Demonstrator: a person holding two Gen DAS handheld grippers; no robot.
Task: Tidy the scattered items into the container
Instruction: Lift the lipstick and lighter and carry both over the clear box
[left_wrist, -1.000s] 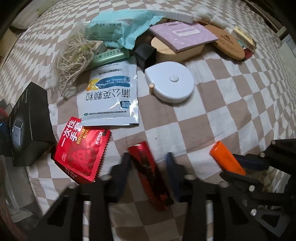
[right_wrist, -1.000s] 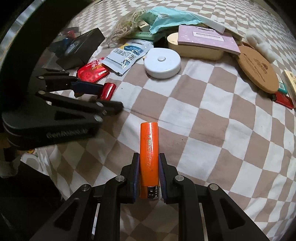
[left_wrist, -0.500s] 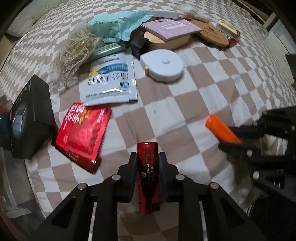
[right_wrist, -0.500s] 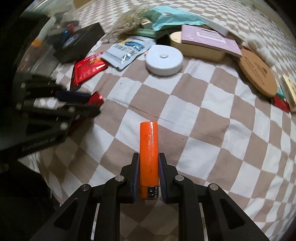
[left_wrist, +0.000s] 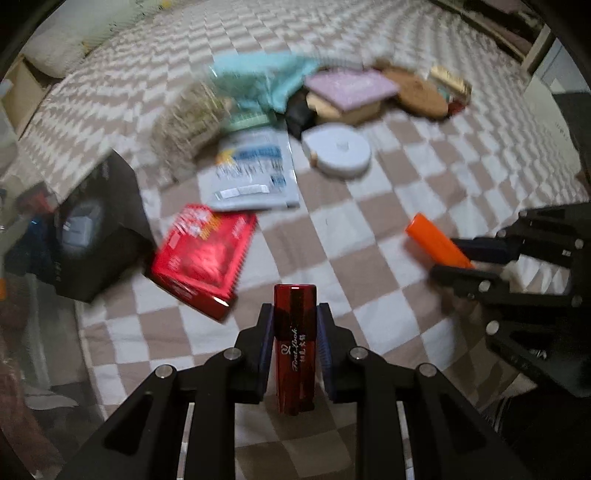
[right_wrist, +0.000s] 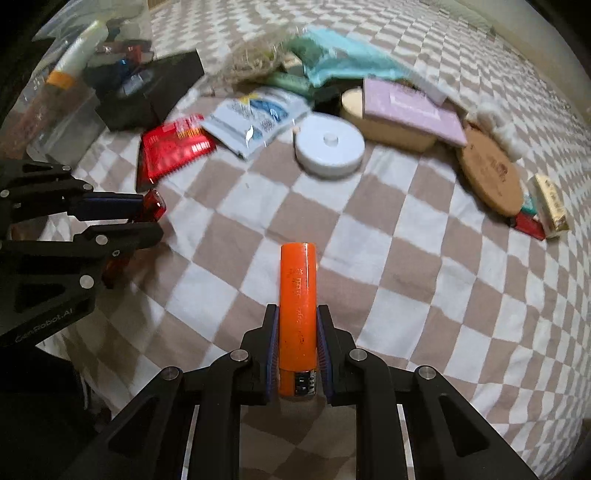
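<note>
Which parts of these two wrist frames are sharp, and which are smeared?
Left wrist view: red lighter in the left gripper is crisp, far clutter motion-blurred. Right wrist view: orange lighter in the right gripper sharp, background mildly smeared; both fisheye-bent, corners dark.

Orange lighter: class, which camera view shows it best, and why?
The right wrist view: the orange lighter fills the centre, sharp, clamped in the right gripper. The left wrist view shows it small, blurred and partly hidden at the right edge.

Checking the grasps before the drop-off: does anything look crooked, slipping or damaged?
Nothing stands out. The left gripper holds the red lighter straight between its fingers, and the right gripper holds the orange lighter the same way.
</note>
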